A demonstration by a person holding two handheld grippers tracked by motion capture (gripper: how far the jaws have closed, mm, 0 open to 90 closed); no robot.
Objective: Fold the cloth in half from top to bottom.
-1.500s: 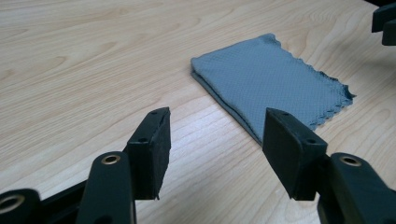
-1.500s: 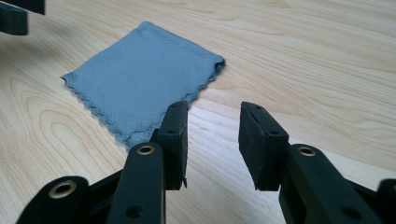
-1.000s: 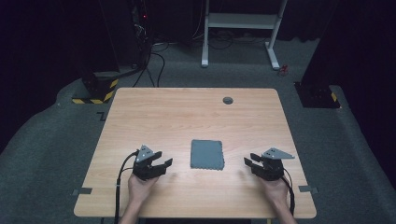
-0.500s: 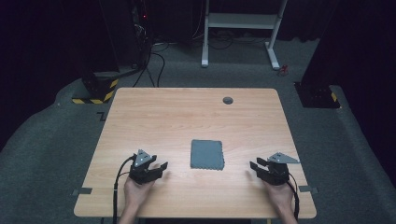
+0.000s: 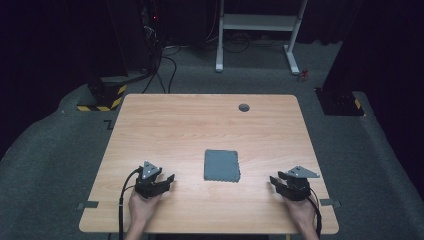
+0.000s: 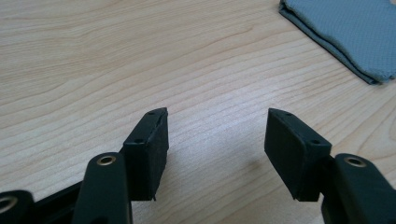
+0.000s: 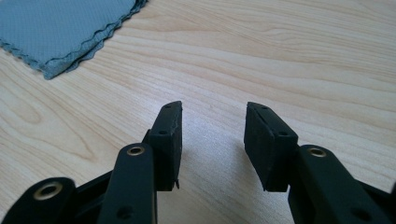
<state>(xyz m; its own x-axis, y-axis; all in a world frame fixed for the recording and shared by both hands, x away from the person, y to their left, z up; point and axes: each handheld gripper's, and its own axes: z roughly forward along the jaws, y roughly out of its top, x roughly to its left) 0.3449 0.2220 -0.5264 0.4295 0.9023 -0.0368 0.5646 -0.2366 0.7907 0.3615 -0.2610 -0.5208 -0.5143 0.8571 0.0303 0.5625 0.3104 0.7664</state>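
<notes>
- The room is dark, with a grey carpet floor (image 5: 60, 150), a white metal stand (image 5: 260, 30) at the back, and black cables lying on the floor.
- A big table with a light wooden top (image 5: 165, 125) stands in the middle. It has a small round dark hole (image 5: 244, 107) near its far edge.
- A grey folded cloth, shaped like a square (image 5: 222, 165), lies flat on the table, nearer the front edge than the far one and about halfway between the left and right edges. One side has wavy edges, and it looks a bit longer from front to back.
- The left gripper (image 5: 170, 180) sits near the front left corner. Its jaws are wide apart, with nothing but bare wood between them (image 6: 215, 135).
- The right gripper (image 5: 274, 181) sits near the front right corner. Its jaws have just been opening, and nothing is between them (image 7: 212, 140).
- The cloth lies between the two grippers, apart from both and a little farther from the front edge. Both point inward at it. Both look about as near, so I think either could reach it first.
</notes>
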